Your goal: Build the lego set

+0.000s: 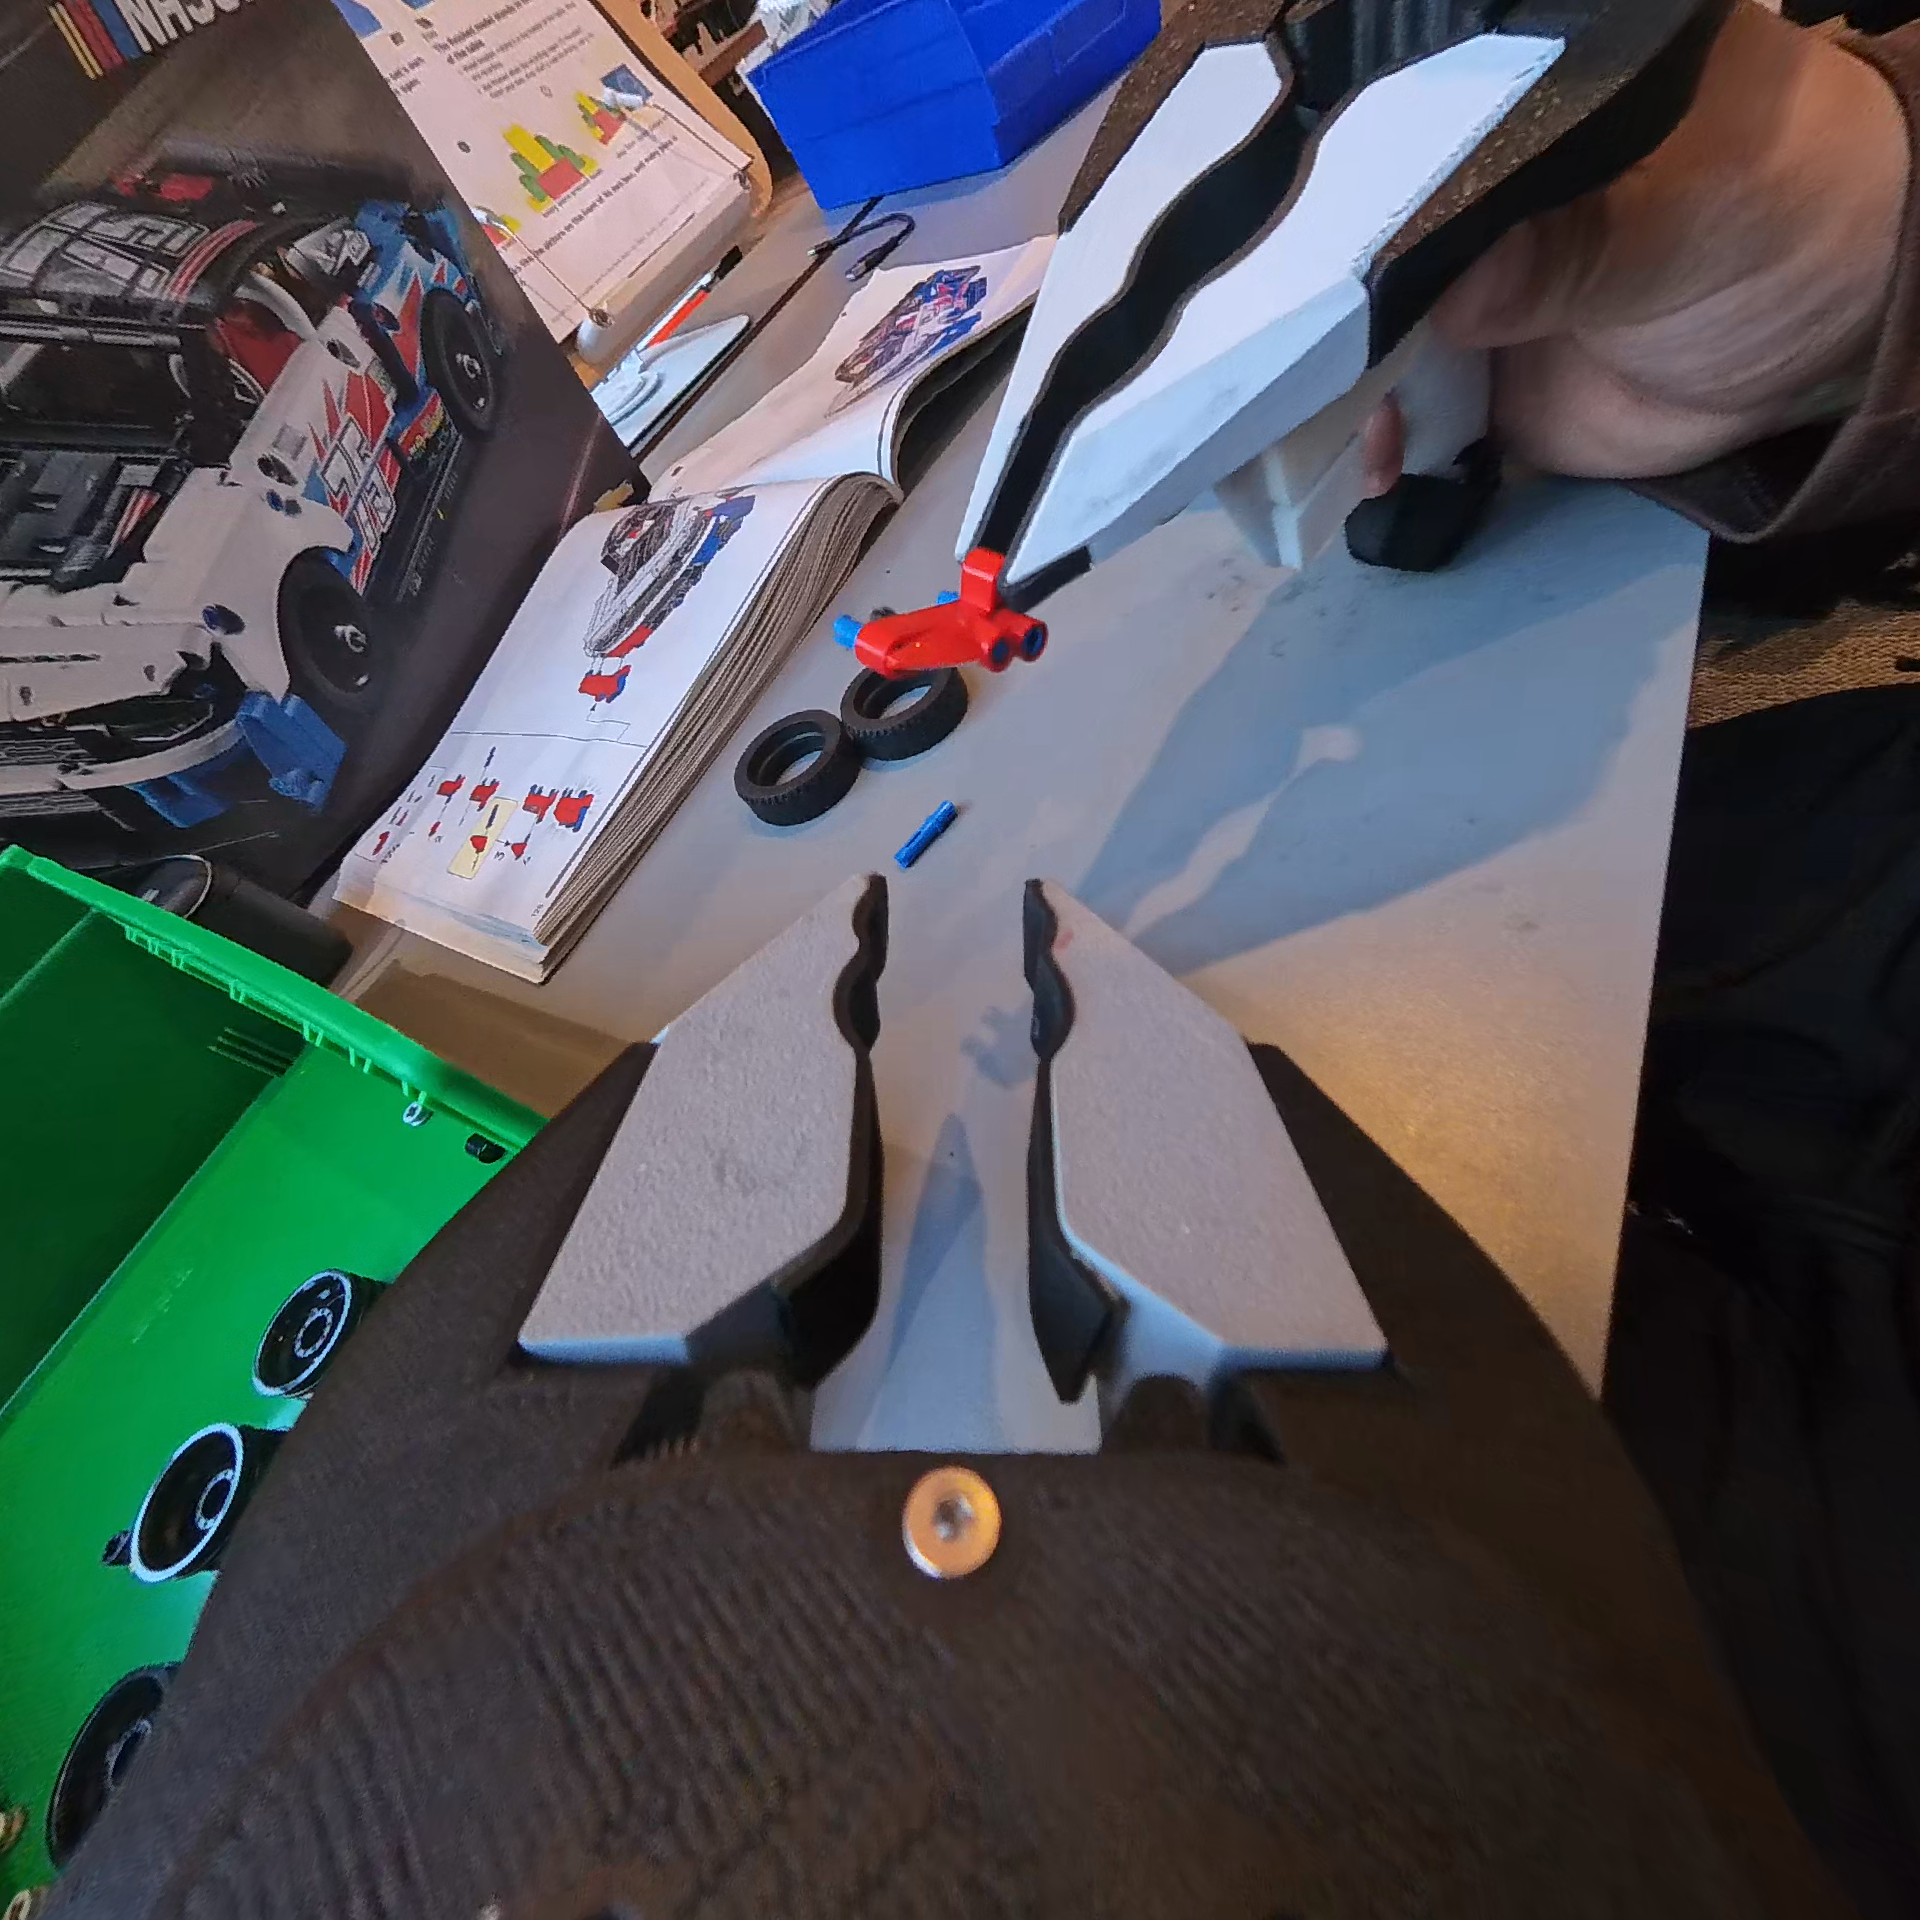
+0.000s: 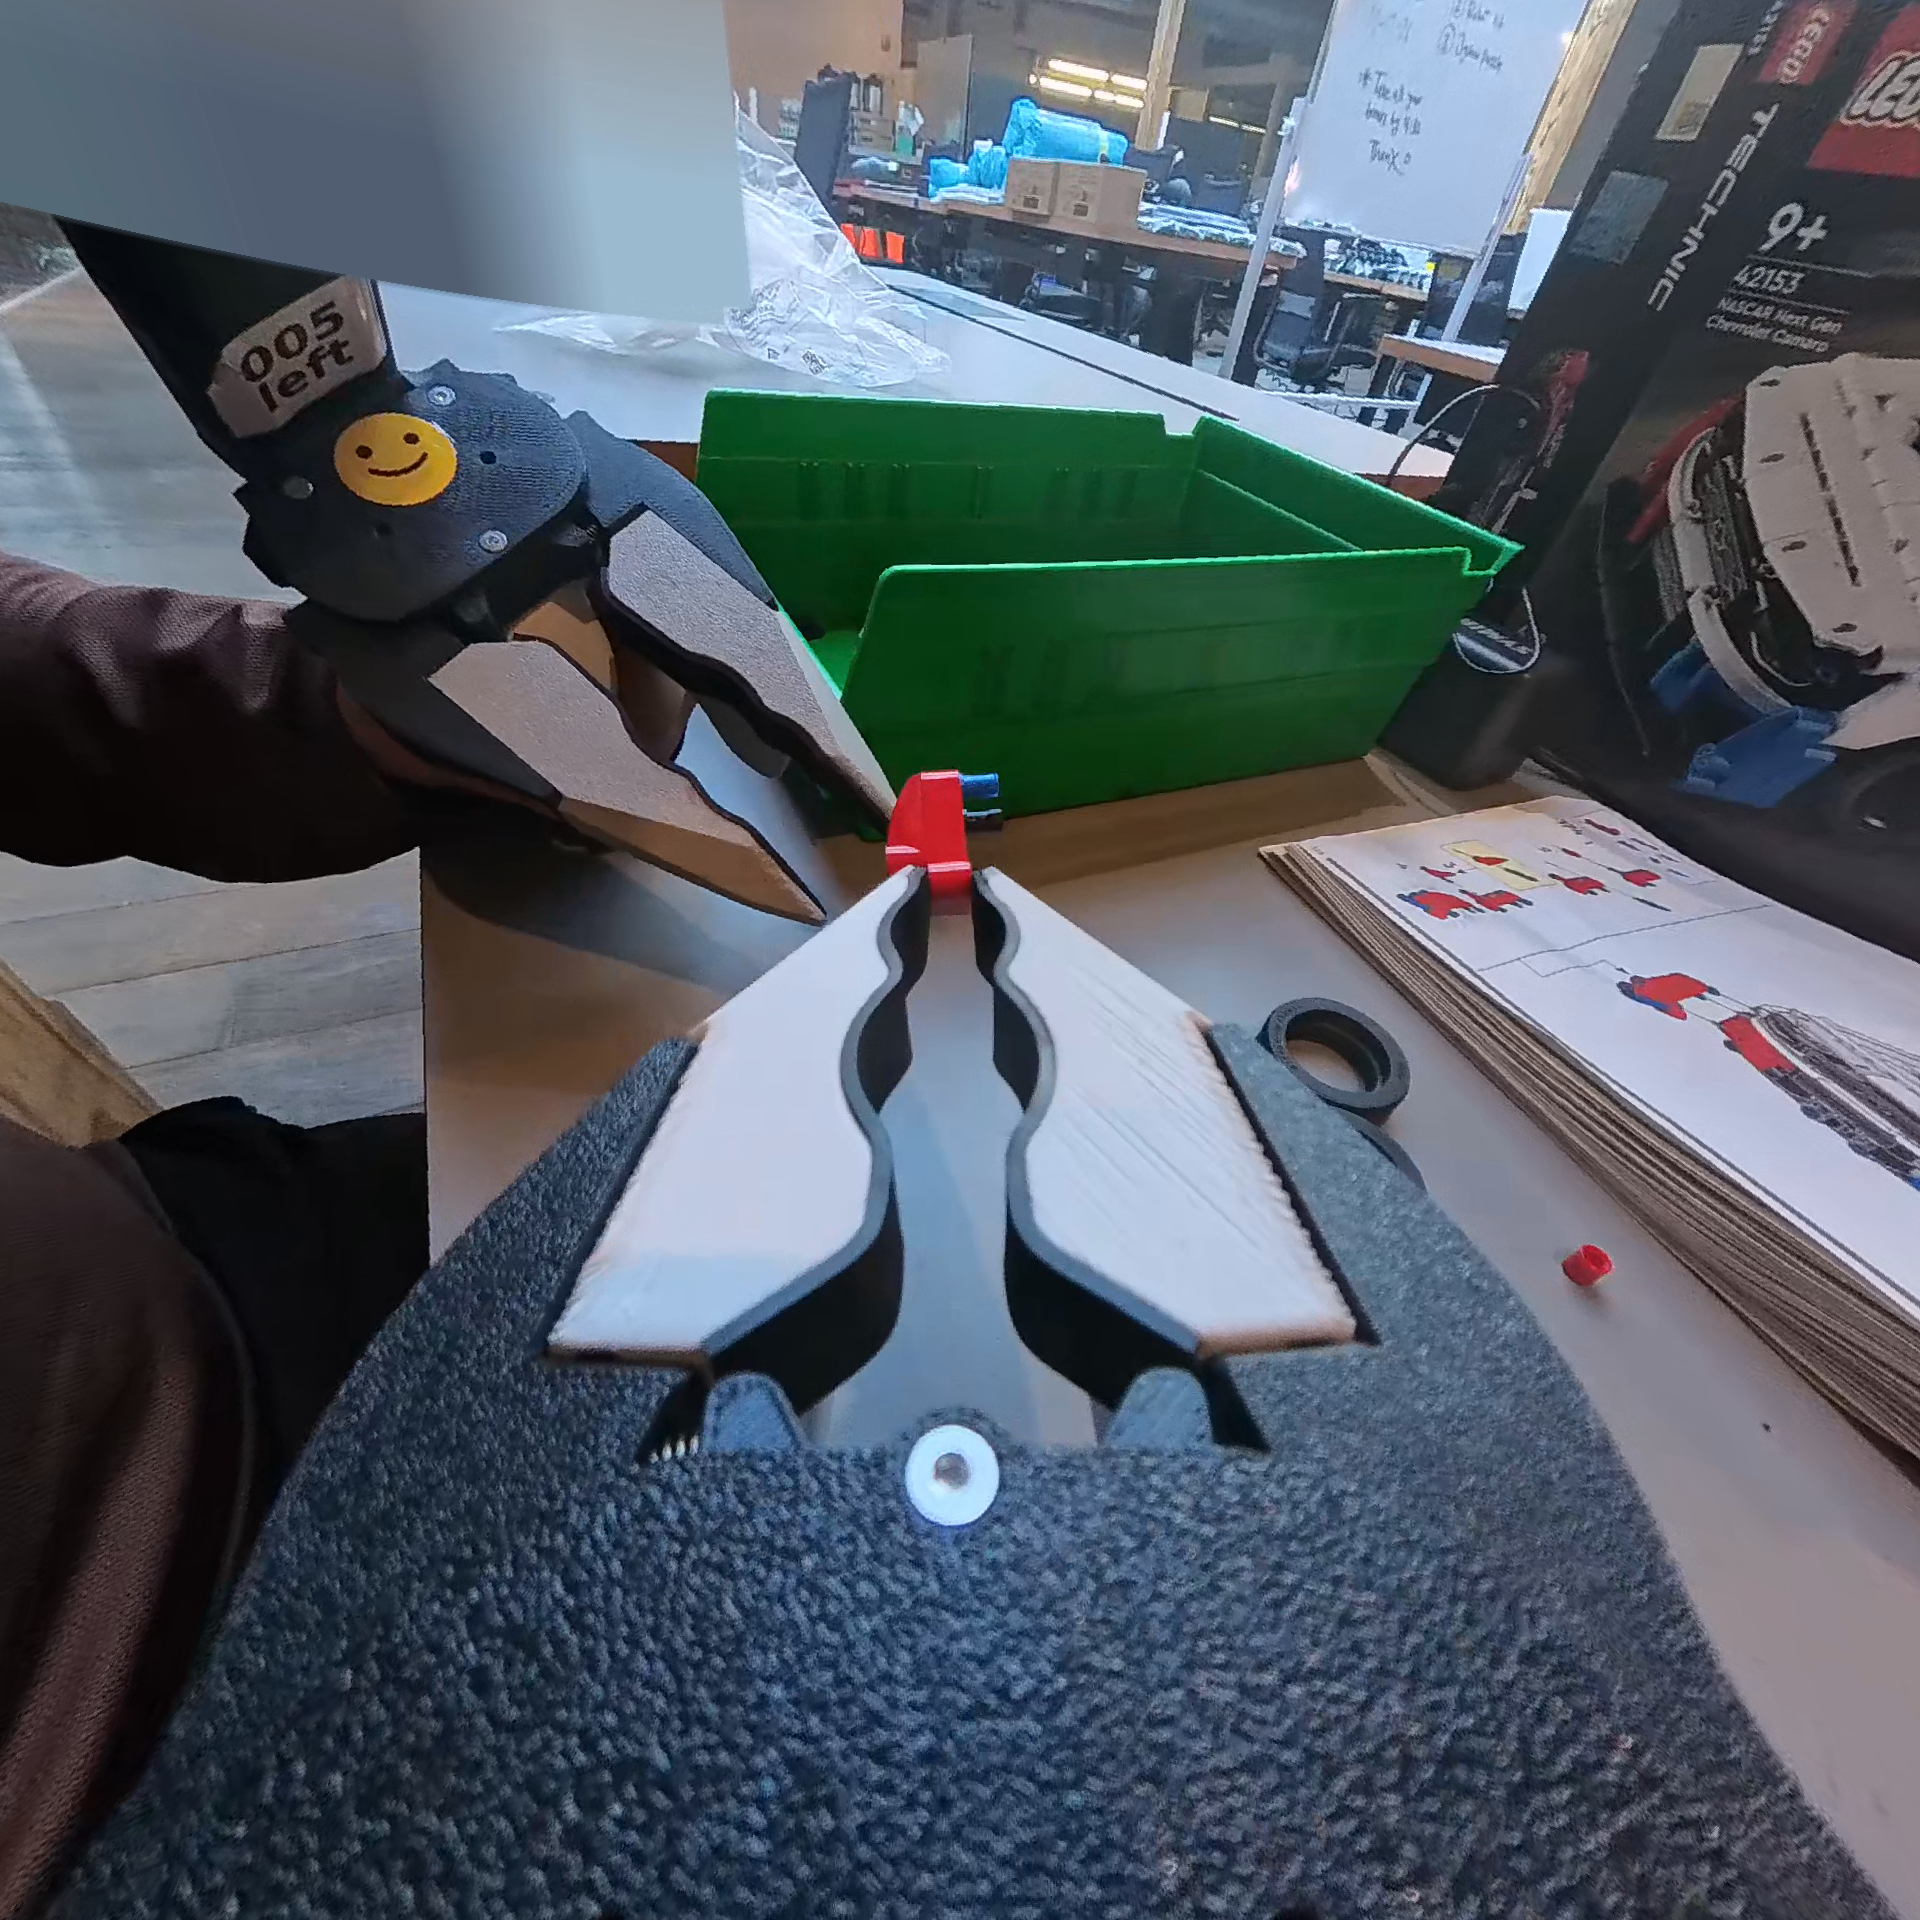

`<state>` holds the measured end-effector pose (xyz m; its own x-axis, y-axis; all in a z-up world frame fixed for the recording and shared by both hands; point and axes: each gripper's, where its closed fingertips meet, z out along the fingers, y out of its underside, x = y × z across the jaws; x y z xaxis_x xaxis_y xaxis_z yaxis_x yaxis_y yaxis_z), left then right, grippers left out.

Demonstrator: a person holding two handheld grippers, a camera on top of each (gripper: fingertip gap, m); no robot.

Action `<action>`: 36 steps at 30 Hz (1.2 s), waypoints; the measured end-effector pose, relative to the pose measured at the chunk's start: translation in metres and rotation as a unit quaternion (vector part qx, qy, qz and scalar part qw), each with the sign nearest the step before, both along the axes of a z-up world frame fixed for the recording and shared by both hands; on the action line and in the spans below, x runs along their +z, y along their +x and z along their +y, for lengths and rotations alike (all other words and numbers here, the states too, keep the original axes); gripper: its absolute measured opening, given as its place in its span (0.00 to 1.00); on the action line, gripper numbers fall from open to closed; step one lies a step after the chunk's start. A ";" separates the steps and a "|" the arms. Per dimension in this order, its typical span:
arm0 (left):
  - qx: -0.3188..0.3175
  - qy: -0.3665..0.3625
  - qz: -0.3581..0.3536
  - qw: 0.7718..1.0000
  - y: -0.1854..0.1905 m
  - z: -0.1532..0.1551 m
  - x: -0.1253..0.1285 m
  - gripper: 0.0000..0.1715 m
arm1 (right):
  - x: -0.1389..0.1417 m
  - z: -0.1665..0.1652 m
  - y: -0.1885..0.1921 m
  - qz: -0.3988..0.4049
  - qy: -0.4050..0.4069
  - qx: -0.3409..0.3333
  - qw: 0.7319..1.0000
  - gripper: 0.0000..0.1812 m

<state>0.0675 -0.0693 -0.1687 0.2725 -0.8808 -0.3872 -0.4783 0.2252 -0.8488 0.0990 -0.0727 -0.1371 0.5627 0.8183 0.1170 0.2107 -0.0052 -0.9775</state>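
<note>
Left wrist view, listed left to right with the open instruction booklet as landmark: green bin, left of and nearer than the booklet, holding black wheel hubs; set box printed with a race car, standing upright behind the booklet's left side; two black tyres, touching one another, on the grey table just right of the booklet; one small blue pin, loose on the table just near side of the tyres; red assembly with blue pins, held above the tyres, right of the booklet. Left gripper, nearest the camera: fingers apart, nothing between them, tips pointing toward the blue pin. Right gripper, reaching in from the upper right: tips clamped on the upright tab of the red assembly. Blue bin, far behind the booklet. Right wrist view: left gripper at left, fingers spread, close beside the red assembly; right gripper closed on that piece in front of the green bin; one black tyre and one small red bush on the table beside the booklet.
</note>
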 end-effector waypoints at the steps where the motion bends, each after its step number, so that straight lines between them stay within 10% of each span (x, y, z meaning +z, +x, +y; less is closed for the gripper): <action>1: 0.000 0.001 0.001 1.000 0.000 0.000 0.000 0.14 | 0.000 0.000 0.000 -0.002 0.002 0.000 1.000 0.03; 36: -0.011 0.004 0.001 1.000 0.000 -0.004 0.000 0.14 | -0.009 -0.011 -0.015 -0.095 0.103 0.006 0.990 0.03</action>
